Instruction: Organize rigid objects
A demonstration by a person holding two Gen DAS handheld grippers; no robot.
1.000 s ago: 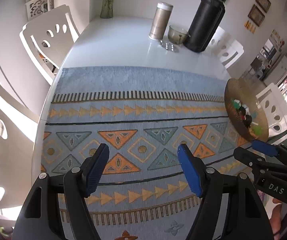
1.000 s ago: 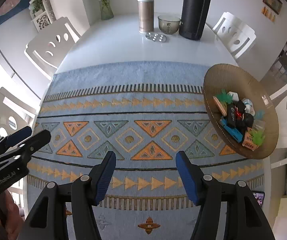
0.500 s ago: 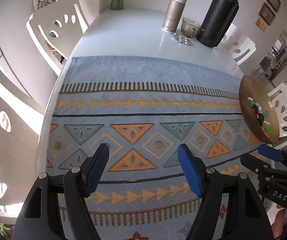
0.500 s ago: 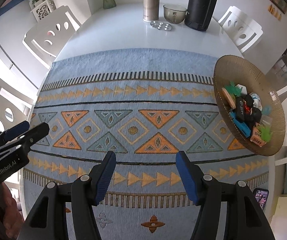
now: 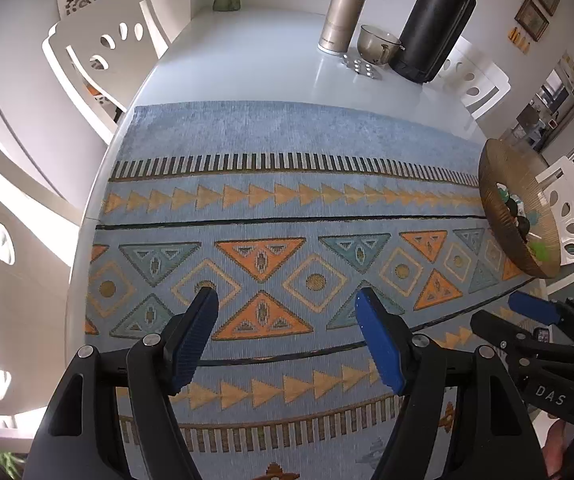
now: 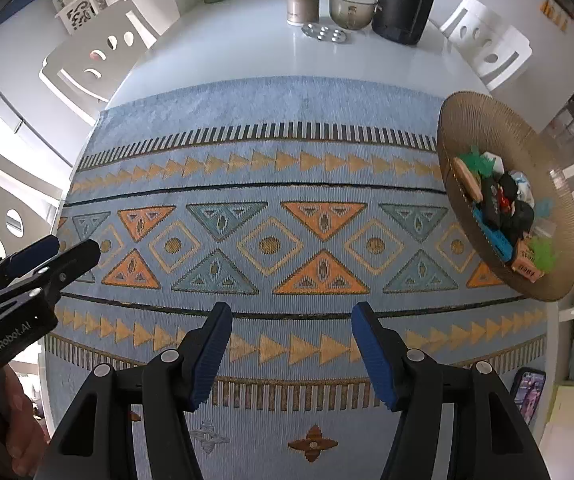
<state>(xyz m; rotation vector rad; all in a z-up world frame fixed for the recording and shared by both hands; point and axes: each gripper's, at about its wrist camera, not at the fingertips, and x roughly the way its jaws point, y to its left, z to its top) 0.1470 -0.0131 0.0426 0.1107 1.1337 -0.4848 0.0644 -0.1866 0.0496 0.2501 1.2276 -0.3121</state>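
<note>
I see the white desk point(image 6: 247, 52) under a blue patterned mat point(image 6: 271, 120). At its right edge my woven basket point(image 6: 467, 120) holds small jumbled toys point(image 6: 499, 208). My left gripper point(image 5: 287, 320) and right gripper point(image 6: 291, 332) hover empty, fingers spread.

Blue runner point(image 6: 287, 120), orange triangles.

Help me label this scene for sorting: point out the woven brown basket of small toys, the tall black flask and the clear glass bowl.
Woven brown basket of small toys point(image 6: 483, 120): right wrist view, bare upper rim.
Tall black flask point(image 6: 405, 0): right wrist view, middle of body.
Clear glass bowl point(image 6: 351, 8): right wrist view, front wall.
</note>
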